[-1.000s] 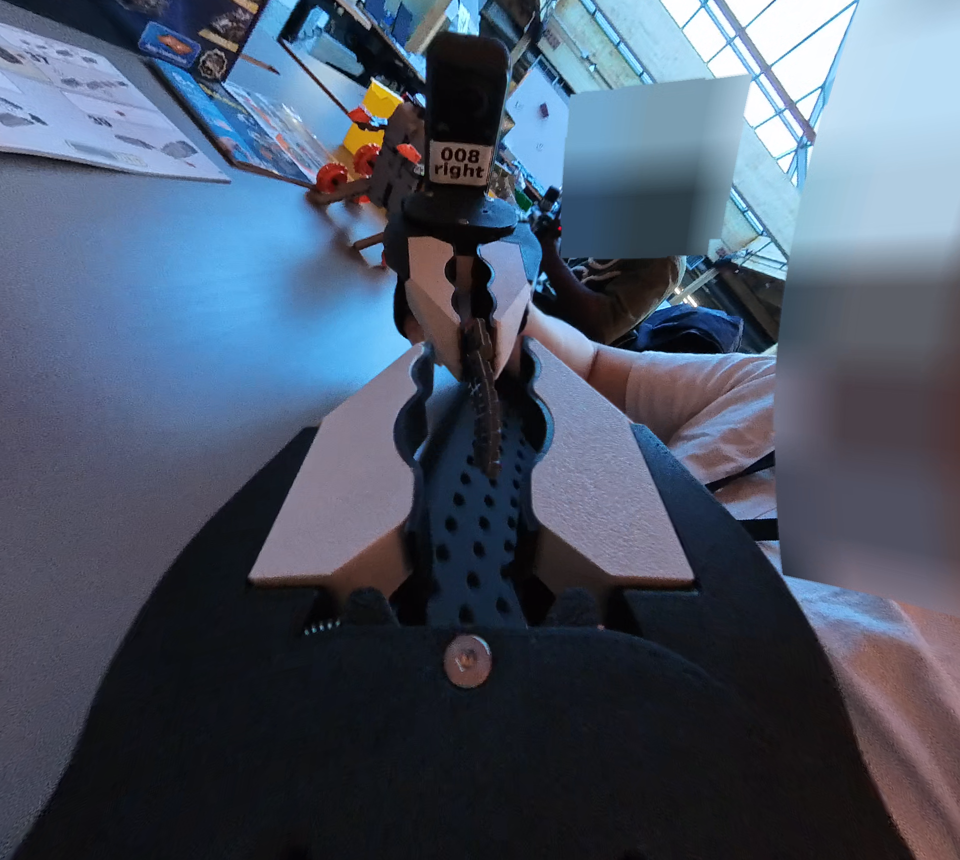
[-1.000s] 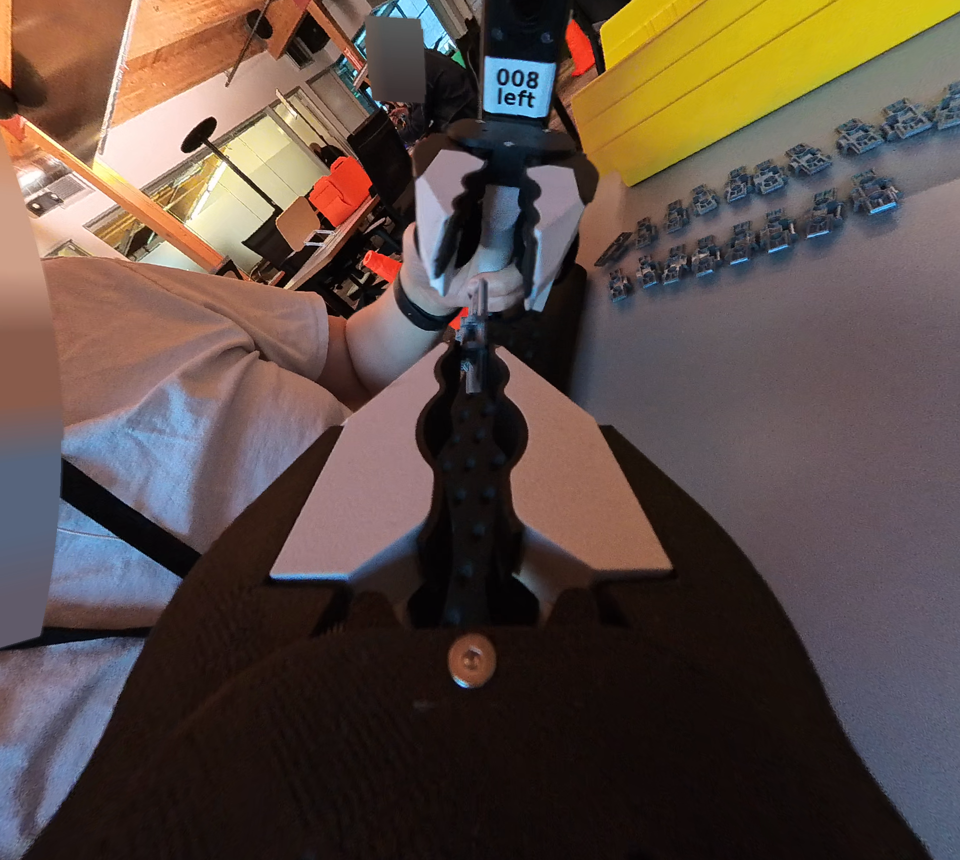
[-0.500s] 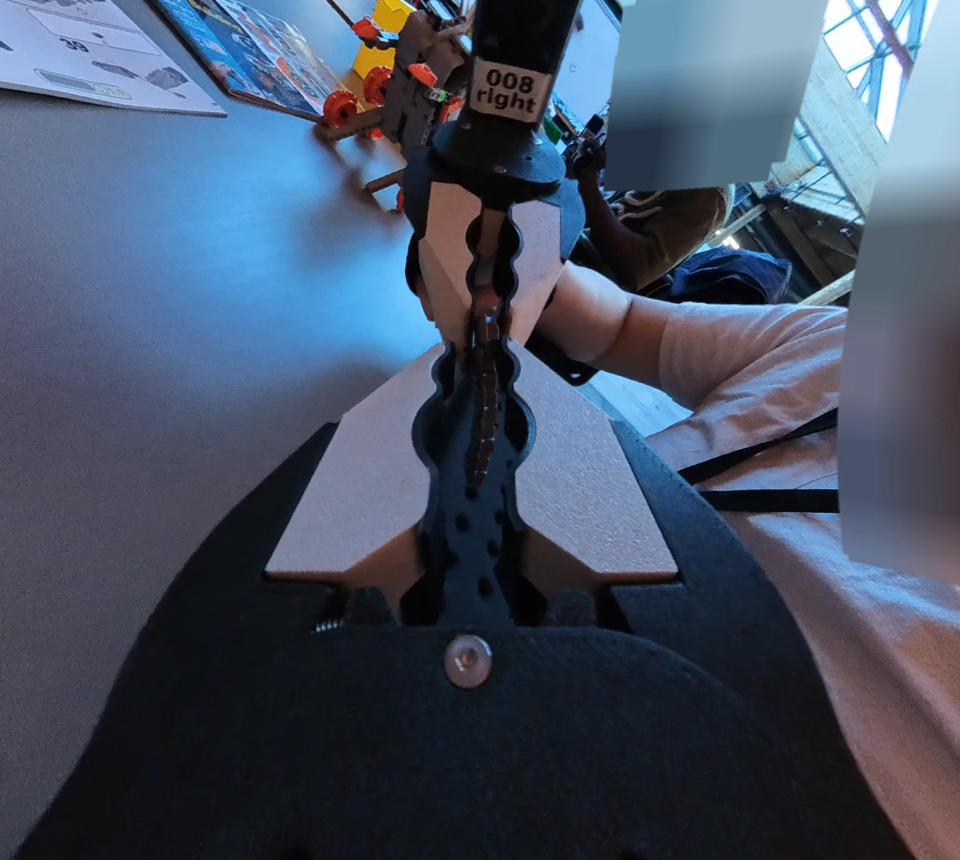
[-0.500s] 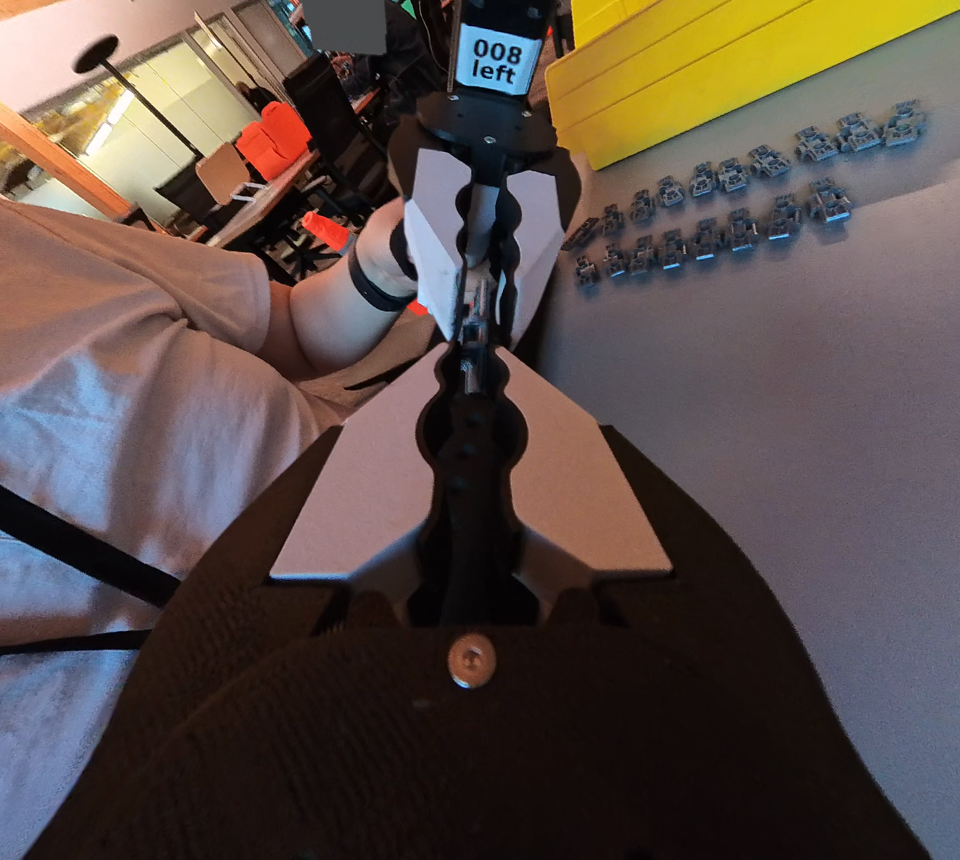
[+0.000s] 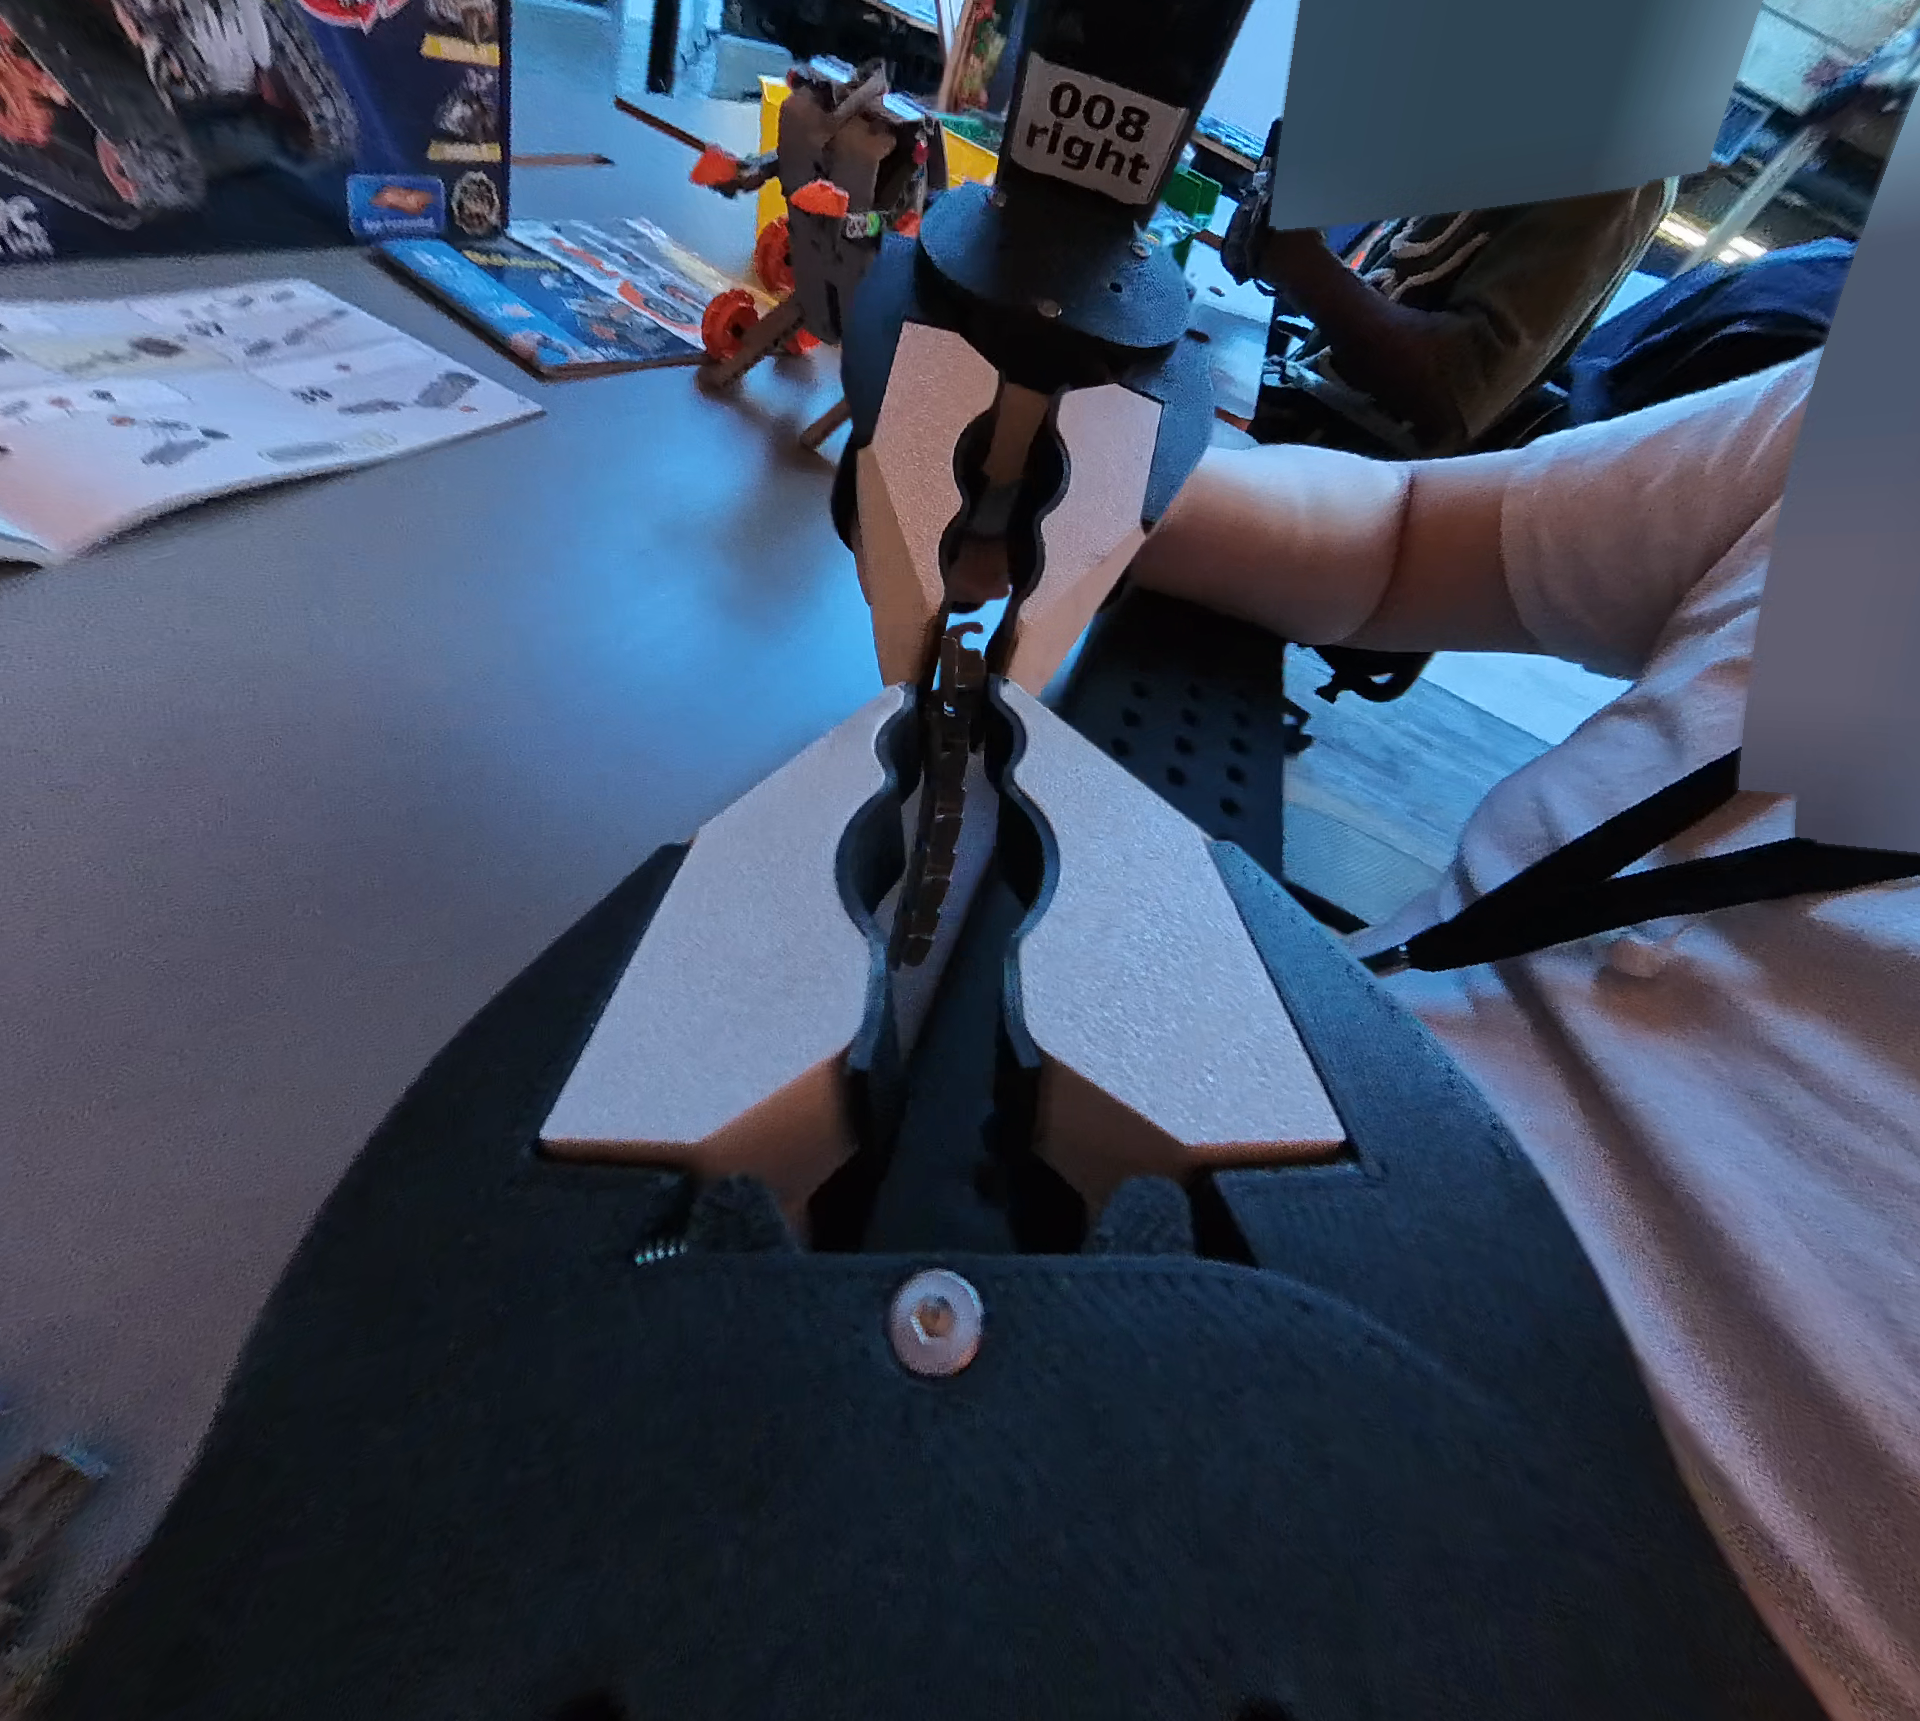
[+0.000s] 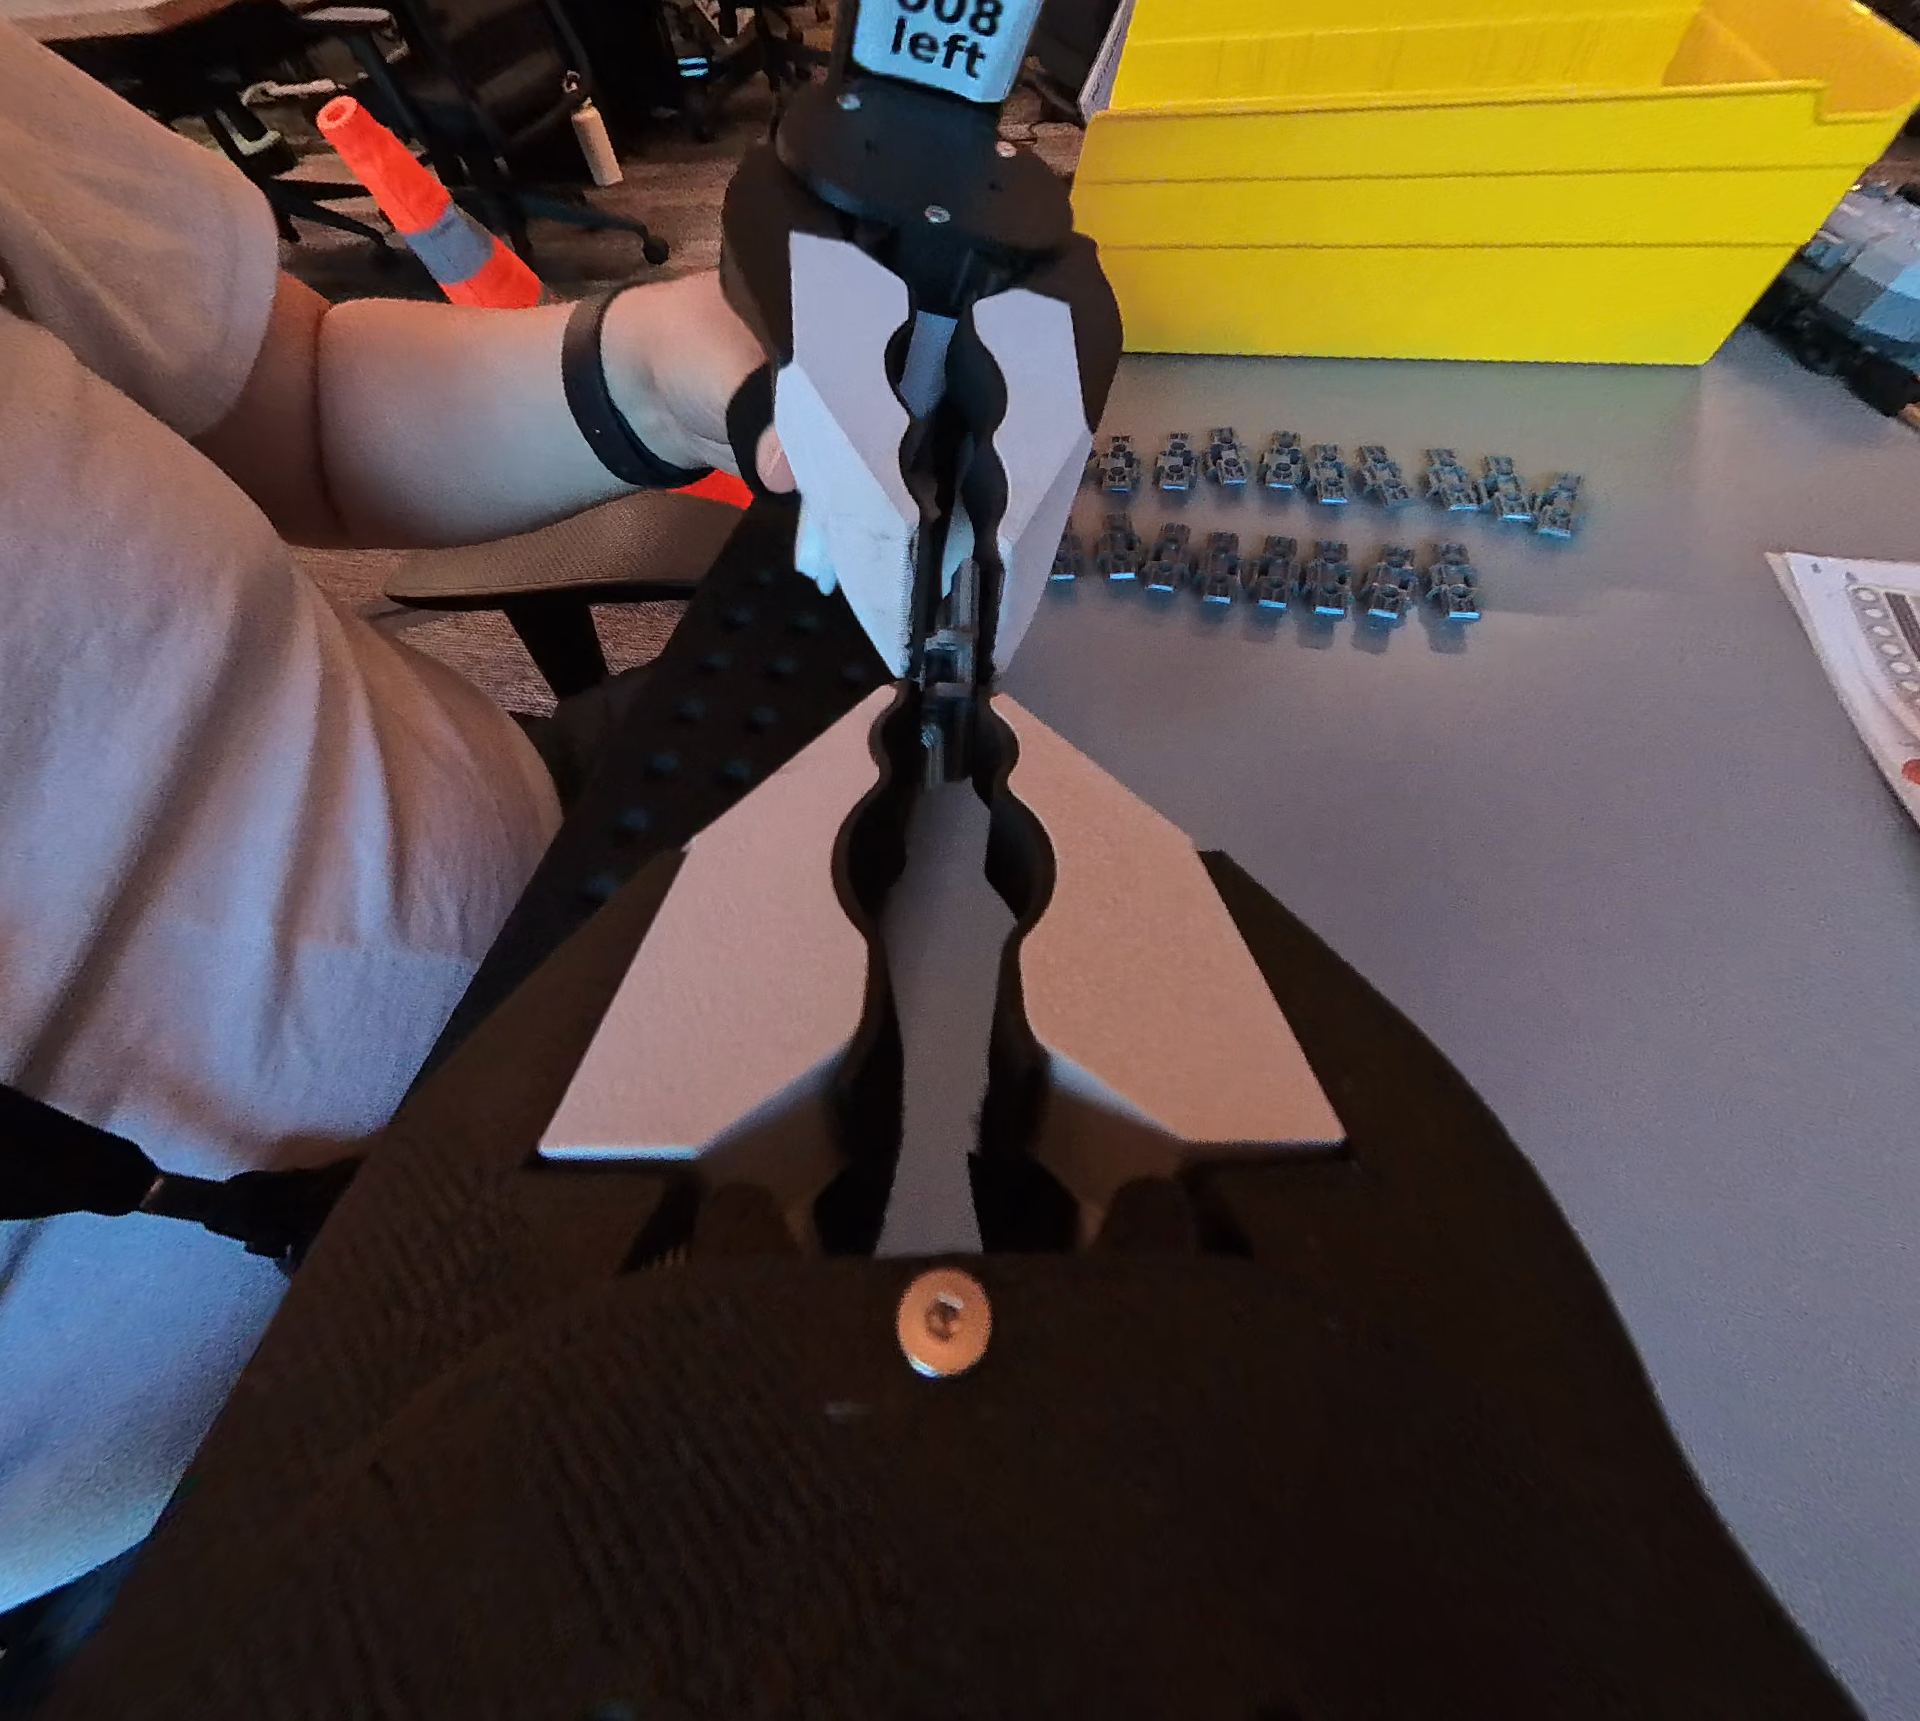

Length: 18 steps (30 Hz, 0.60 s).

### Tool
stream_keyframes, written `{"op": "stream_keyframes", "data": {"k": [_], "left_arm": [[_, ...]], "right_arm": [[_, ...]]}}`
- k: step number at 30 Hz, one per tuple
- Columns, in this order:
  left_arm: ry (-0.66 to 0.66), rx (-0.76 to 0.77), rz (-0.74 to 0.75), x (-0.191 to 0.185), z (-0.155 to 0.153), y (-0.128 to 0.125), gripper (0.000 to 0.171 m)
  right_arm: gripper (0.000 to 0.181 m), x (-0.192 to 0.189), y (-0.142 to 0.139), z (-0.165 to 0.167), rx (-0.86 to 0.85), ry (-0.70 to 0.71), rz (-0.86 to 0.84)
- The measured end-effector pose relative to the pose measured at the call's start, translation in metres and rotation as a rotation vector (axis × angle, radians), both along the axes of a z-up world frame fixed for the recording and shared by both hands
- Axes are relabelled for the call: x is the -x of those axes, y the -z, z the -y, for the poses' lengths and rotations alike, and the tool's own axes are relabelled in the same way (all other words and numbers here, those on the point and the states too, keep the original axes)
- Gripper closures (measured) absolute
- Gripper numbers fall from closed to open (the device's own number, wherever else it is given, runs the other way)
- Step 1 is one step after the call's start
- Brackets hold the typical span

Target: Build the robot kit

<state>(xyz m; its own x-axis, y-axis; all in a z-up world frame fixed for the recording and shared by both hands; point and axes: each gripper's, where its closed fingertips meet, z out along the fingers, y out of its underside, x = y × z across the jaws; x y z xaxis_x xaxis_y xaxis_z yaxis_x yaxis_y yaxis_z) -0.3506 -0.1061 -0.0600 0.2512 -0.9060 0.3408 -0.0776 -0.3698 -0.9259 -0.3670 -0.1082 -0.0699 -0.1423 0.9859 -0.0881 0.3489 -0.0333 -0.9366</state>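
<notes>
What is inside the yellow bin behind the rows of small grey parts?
The yellow bin shows only bare inner walls at its upper part. Its front wall covers the floor, so any contents cannot be seen.

A glossy yellow plastic bin (image 6: 1455,217) is sitting far right on the smooth matt grey table (image 6: 1455,892); paper booklet (image 5: 229,393) is lying far left.

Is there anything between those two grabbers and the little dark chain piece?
Nothing visible. The left gripper and right gripper meet tip to tip, both shut on the dark chain piece itself.
</notes>
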Motion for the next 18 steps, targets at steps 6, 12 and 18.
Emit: {"op": "stream_keyframes", "data": {"k": [6, 12, 18], "left_arm": [[-0.011, -0.044, -0.003, -0.001, 0.005, -0.003, 0.163], [-0.079, -0.124, -0.013, -0.002, 0.006, -0.008, 0.163], [-0.143, -0.171, -0.053, 0.001, 0.004, -0.010, 0.163]], "right_arm": [[0.174, -0.001, -0.004, 0.004, -0.084, -0.010, -0.004], [0.174, -0.002, -0.010, 0.004, -0.187, 0.020, -0.014], [0.174, 0.001, -0.013, 0.002, -0.271, 0.072, -0.027]]}}
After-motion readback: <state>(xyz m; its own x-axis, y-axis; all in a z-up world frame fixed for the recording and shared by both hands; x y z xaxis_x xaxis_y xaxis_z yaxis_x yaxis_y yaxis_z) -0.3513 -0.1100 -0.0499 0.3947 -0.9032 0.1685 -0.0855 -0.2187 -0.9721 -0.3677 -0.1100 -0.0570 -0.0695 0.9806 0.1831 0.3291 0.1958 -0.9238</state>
